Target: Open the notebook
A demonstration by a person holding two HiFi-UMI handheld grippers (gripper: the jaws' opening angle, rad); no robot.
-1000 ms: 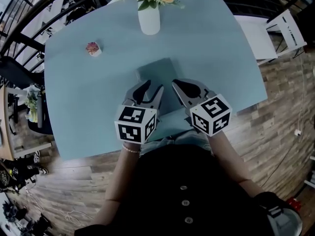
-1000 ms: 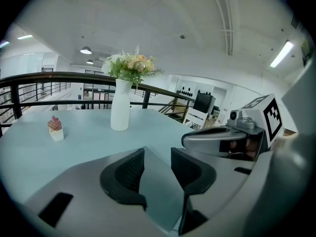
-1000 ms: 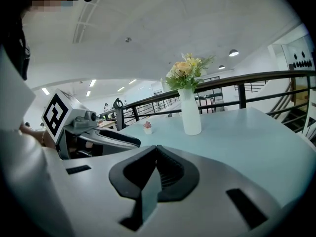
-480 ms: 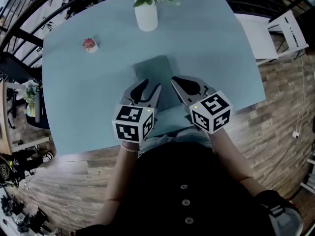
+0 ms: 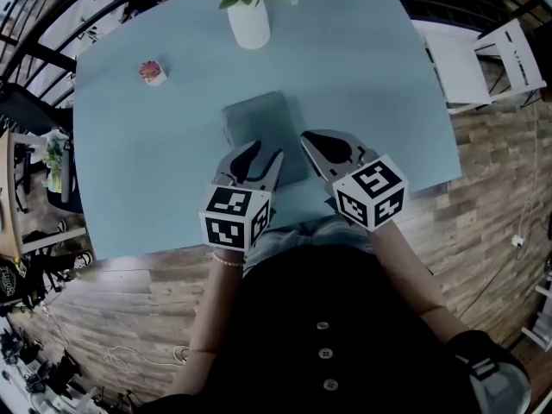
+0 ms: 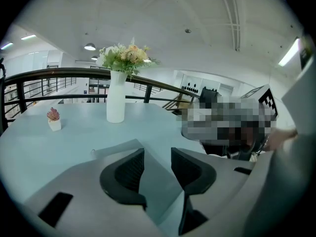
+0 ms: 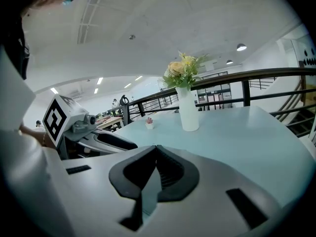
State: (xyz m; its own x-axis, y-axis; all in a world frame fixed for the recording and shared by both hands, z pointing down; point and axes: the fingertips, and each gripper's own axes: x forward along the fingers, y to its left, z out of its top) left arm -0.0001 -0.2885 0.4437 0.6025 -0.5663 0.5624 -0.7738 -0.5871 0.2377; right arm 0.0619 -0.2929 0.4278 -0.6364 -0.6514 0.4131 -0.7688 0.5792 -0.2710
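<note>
The closed grey-teal notebook (image 5: 259, 128) lies flat on the light blue table (image 5: 362, 76), near its front edge. My left gripper (image 5: 263, 152) hovers over the notebook's near part, open, with nothing between its jaws. In the left gripper view the gripper (image 6: 157, 161) looks over the notebook (image 6: 118, 149), whose cover shows past the jaws. My right gripper (image 5: 304, 138) is at the notebook's right edge with its tips together. In the right gripper view the right gripper (image 7: 157, 149) is shut and empty, and the left gripper (image 7: 96, 137) shows at the left.
A white vase of flowers (image 5: 248, 20) stands at the table's far side, also the vase (image 6: 116, 104) and vase (image 7: 189, 110). A small potted plant (image 5: 152, 72) sits at the far left. A white chair (image 5: 483, 59) stands to the right, with railings beyond.
The head view has shifted, so the table's things sit slightly higher and further left. Both grippers stay near the notebook's near end, and their jaws are unchanged.
</note>
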